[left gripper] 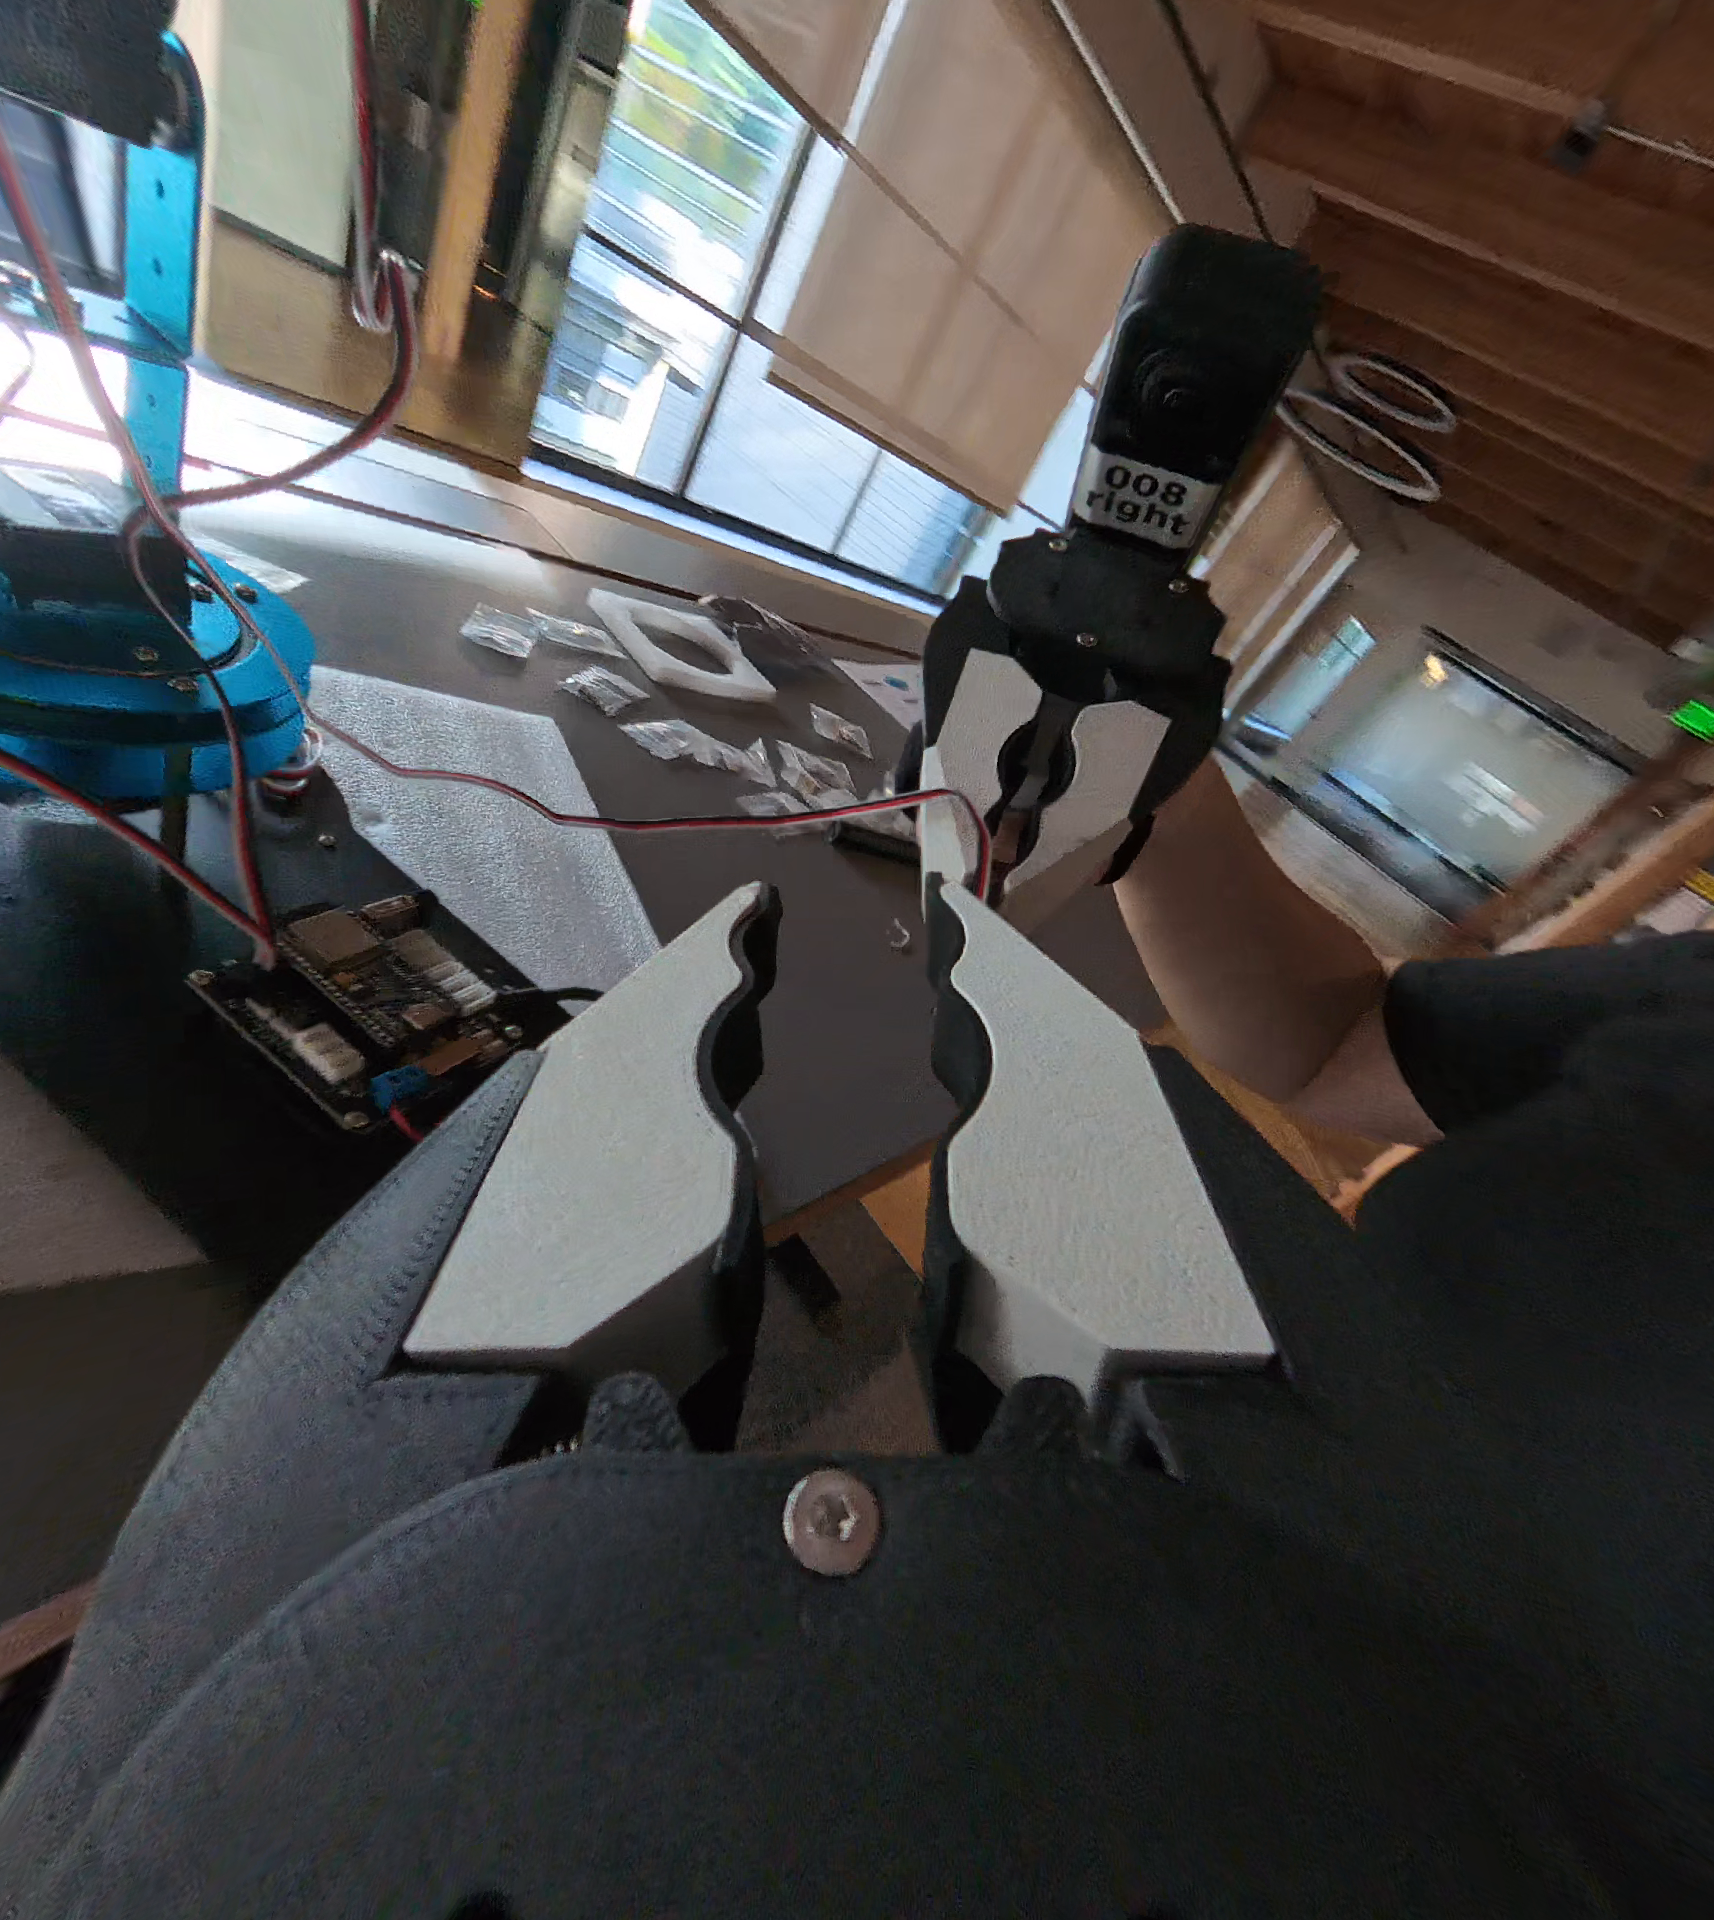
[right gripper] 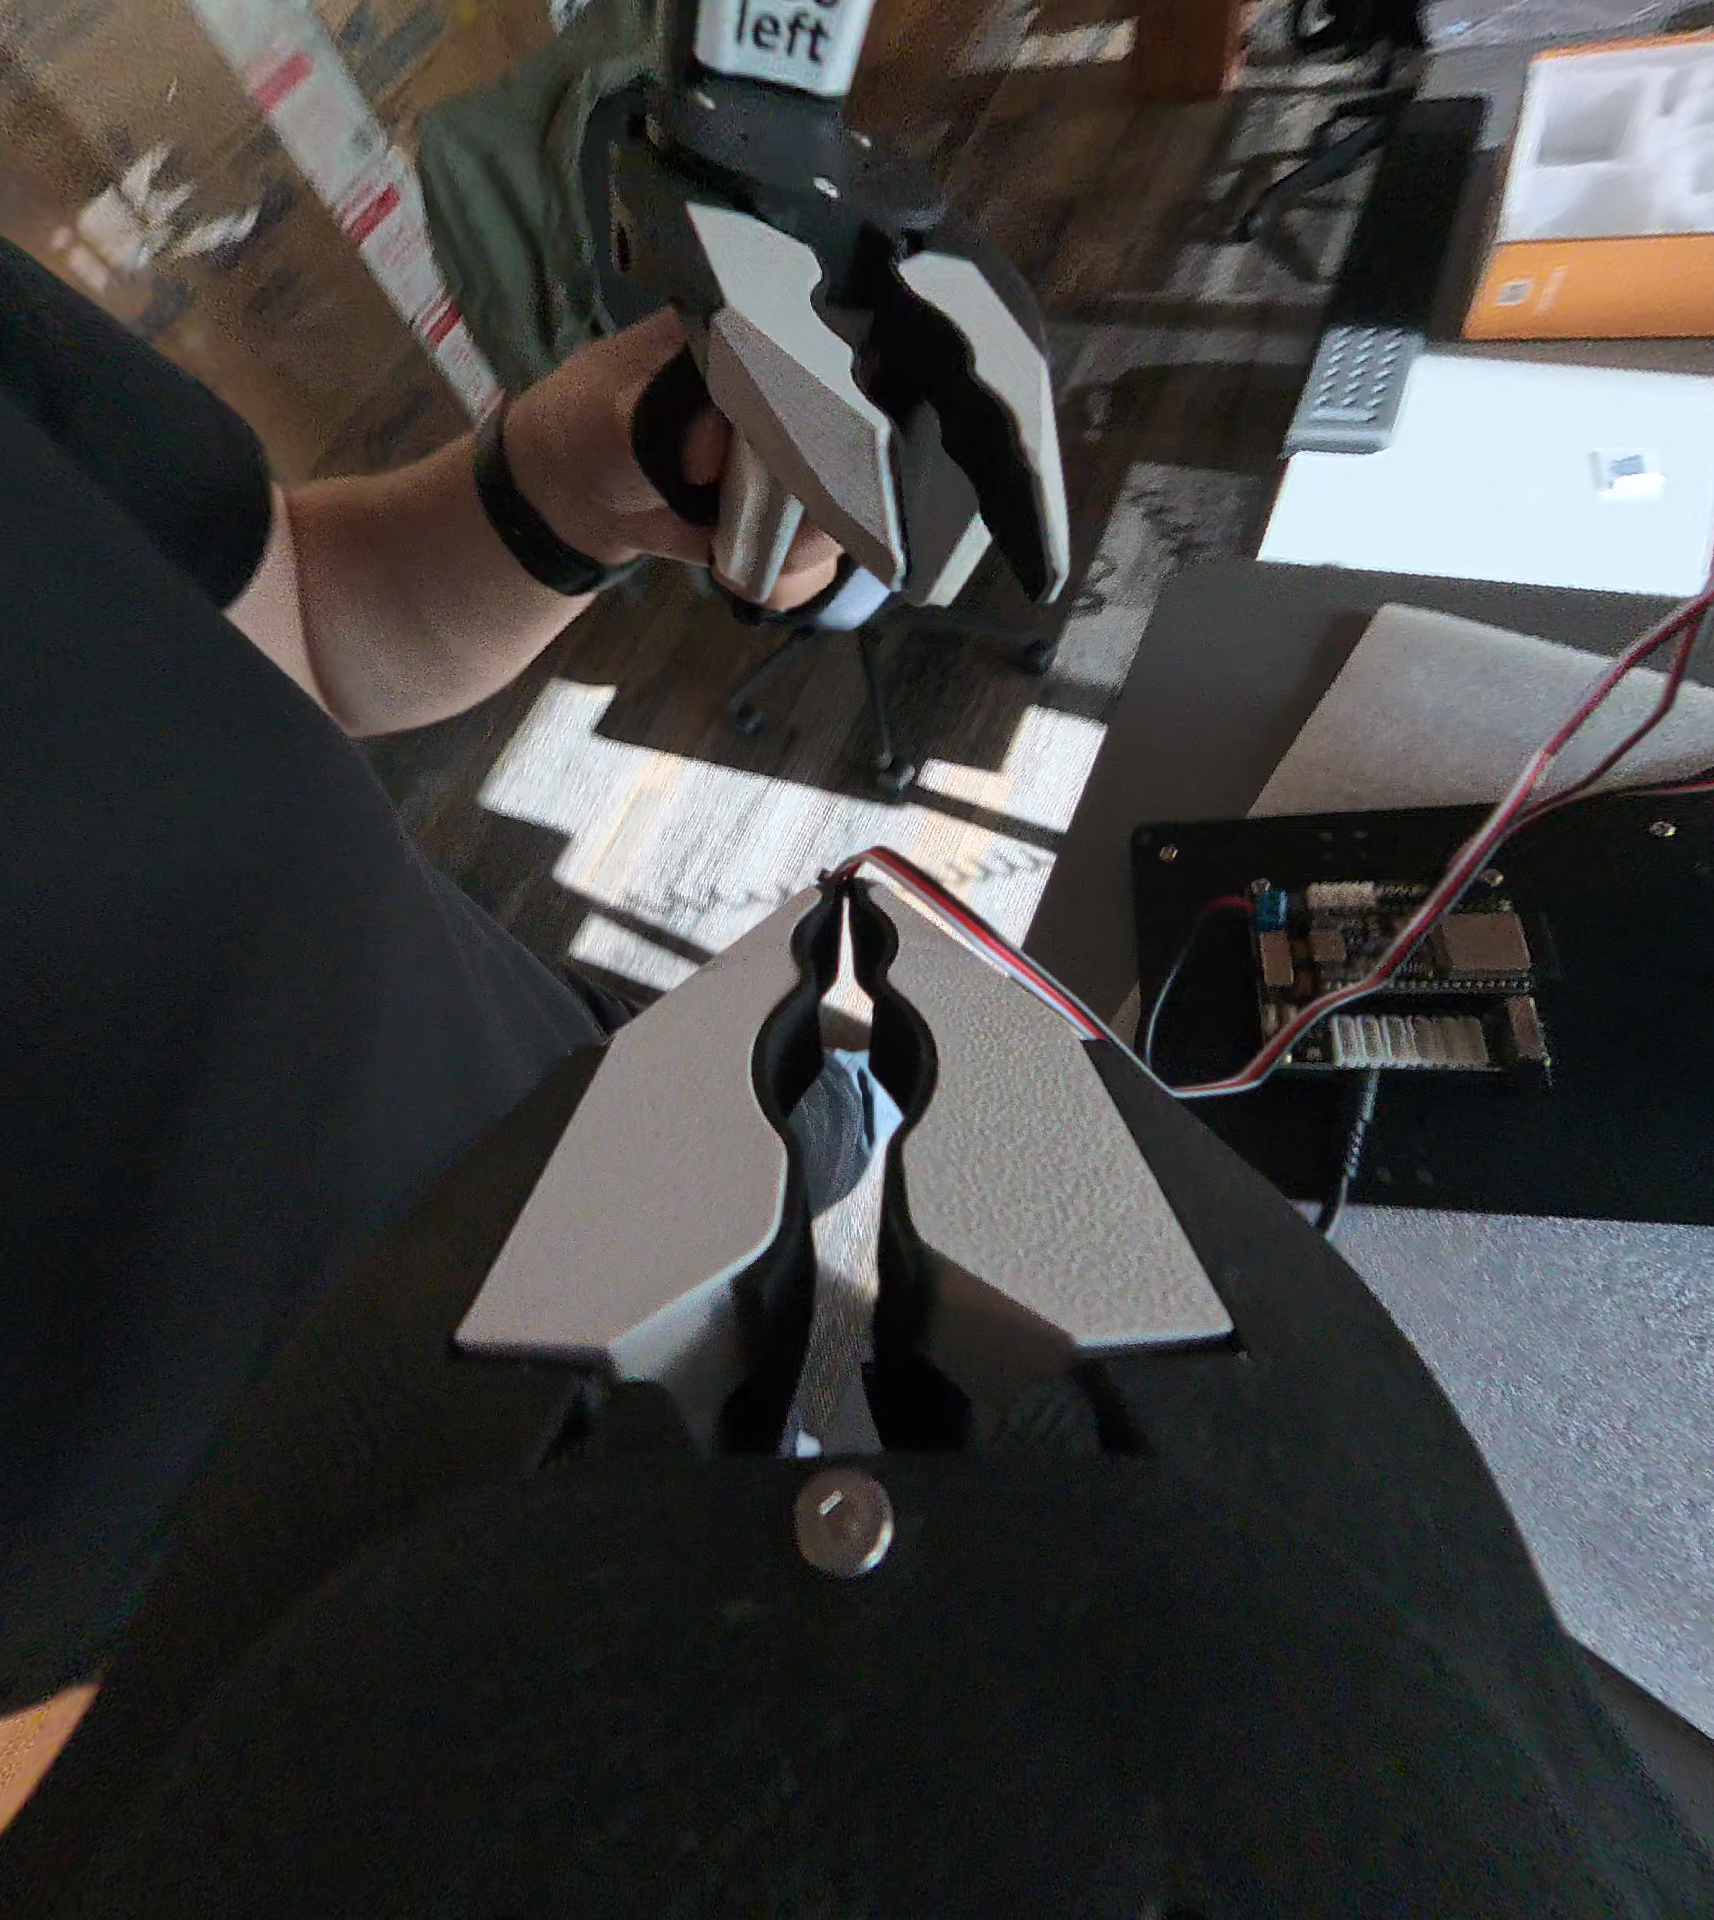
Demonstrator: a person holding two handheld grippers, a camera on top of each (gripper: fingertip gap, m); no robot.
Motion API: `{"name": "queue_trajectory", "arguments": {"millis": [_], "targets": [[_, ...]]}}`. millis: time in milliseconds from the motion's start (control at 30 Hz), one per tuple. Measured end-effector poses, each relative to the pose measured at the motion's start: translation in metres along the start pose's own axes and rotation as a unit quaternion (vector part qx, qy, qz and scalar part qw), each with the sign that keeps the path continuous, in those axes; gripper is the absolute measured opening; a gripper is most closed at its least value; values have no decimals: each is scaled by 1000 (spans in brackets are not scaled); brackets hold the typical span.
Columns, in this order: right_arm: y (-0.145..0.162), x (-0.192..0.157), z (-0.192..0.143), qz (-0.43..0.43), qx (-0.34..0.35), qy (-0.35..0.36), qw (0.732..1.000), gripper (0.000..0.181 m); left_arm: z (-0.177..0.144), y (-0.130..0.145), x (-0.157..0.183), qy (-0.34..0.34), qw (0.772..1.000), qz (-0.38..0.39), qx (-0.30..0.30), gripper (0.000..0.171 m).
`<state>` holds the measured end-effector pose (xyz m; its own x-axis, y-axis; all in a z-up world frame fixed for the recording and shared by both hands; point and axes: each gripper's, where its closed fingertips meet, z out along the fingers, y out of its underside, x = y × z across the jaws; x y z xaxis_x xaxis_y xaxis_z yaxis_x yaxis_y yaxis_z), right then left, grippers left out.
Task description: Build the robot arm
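Observation:
My right gripper (right gripper: 848, 883) is shut, its tips pinching the end of a red, white and black wire (right gripper: 1040, 985). The wire runs over a circuit board (right gripper: 1393, 987) on a black baseplate (right gripper: 1663, 1143). My left gripper (left gripper: 853, 904) is open and empty, held in the air just in front of the right gripper (left gripper: 978, 878) and close to the pinched wire (left gripper: 728, 821). The board (left gripper: 365, 1008) lies left of it, beside a blue robot arm (left gripper: 53, 644) with more wires. The left gripper (right gripper: 967, 577) also shows open in the right wrist view, held by a hand.
Grey foam sheets (left gripper: 479, 810) lie on the dark table (left gripper: 832, 1039). Several small plastic bags (left gripper: 687, 743) and a white foam frame (left gripper: 676, 655) lie farther back. An orange box (right gripper: 1653, 270) and a white box (right gripper: 1518, 478) stand beyond the baseplate. An office chair base (right gripper: 874, 707) stands on the floor. My right fingertips sit around 5 cm from my left ones.

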<state>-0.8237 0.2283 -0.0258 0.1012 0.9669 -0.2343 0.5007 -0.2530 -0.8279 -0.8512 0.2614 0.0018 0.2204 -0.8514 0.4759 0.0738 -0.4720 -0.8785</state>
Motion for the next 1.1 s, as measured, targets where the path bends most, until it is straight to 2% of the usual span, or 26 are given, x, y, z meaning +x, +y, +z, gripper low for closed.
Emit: {"name": "queue_trajectory", "arguments": {"millis": [100, 200, 267, 333, 500, 533, 600, 667, 767, 867, 933, 1000, 1100], "targets": [[22, -4, -18, -21, -46, -54, 997, 1, 23, 7, 21, -36, 999, -21, 26, 26], [47, -2, -41, -33, -108, -121, 986, 1, 47, 20, 22, -83, 996, -31, 5, 27], [57, 6, -54, -46, -129, -154, 979, 1, 66, 32, 16, -126, 992, -9, -23, 33], [59, 14, -63, -44, -126, -179, 975, 1, 89, 45, 14, -142, 988, 21, -58, 40], [49, 31, -68, -12, -92, -204, 974, 1, 125, 58, 13, -104, 988, 25, -115, 43], [50, 33, -68, -9, -94, -206, 974, 1, 127, 62, 10, -106, 985, 32, -130, 35], [58, 36, -67, -6, -104, -208, 973, 1, 129, 73, 6, -103, 982, 45, -153, 7], [76, 39, -65, -9, -130, -205, 970, 3, 135, 85, 4, -89, 982, 31, -164, 4], [105, 52, -61, -9, -179, -195, 964, 18, 145, 106, -13, -109, 976, -5, -190, 4], [131, 72, -63, 3, -234, -173, 957, 20, 151, 122, -36, -177, 957, -41, -224, 4], [142, 79, -72, 10, -254, -168, 952, 20, 156, 133, -46, -219, 940, -42, -259, 12], [151, 80, -86, 5, -259, -158, 953, 19, 159, 142, -58, -272, 917, -32, -289, 29], [162, 72, -116, -19, -239, -138, 961, 19, 165, 142, -62, -326, 903, -37, -277, 35]]}}
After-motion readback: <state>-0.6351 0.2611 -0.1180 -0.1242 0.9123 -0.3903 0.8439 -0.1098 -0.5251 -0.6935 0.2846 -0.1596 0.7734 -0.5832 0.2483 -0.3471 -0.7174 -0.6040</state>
